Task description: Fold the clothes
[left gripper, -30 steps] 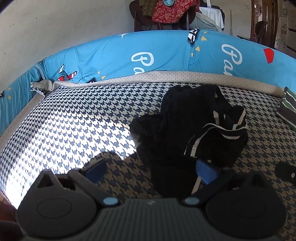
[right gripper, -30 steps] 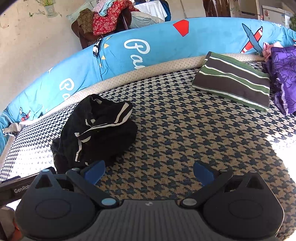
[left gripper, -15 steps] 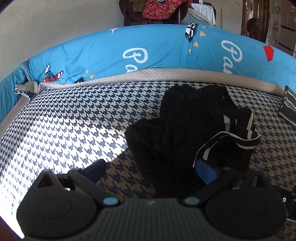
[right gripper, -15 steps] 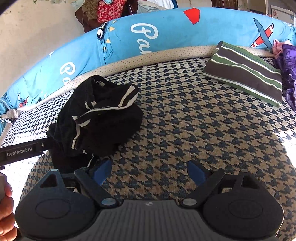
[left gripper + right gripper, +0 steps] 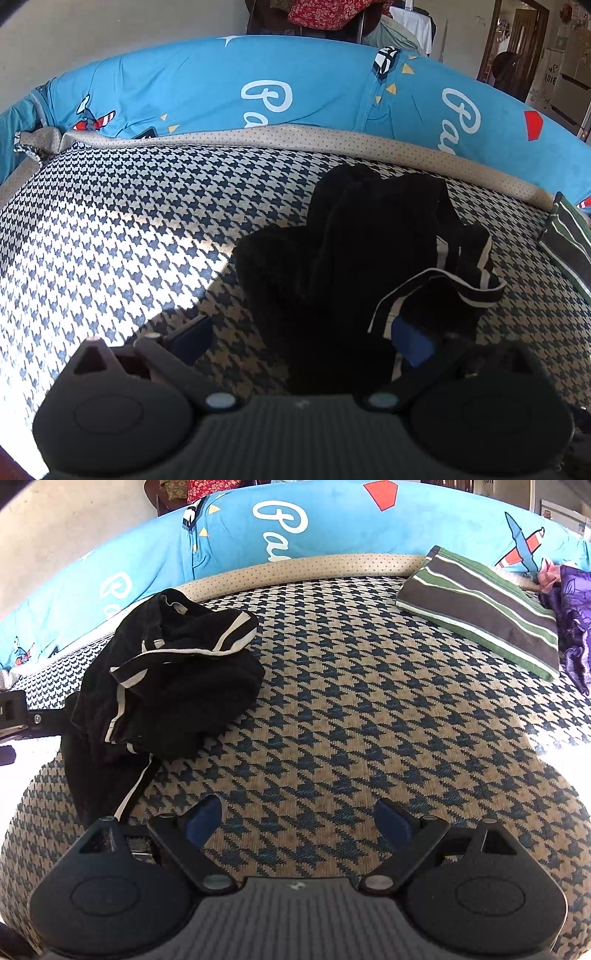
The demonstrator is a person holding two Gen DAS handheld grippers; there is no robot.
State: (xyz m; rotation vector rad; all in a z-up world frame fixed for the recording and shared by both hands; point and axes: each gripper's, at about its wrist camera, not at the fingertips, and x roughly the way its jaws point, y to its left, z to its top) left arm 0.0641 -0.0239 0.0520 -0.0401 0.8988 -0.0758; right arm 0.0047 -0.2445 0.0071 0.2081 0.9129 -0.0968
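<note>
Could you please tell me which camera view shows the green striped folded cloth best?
The right wrist view: the striped cloth lies whole and sunlit on the checked bed cover, beside a purple garment. The left wrist view catches only its corner at the frame's right edge, past the black garment.

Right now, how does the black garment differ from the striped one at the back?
The black garment lies crumpled in a heap; the striped garment is folded flat. The black one is plain black with thin white trim; the striped one has green, brown and white bands. The black one lies nearer the left gripper. Both rest on the houndstooth surface.
</note>
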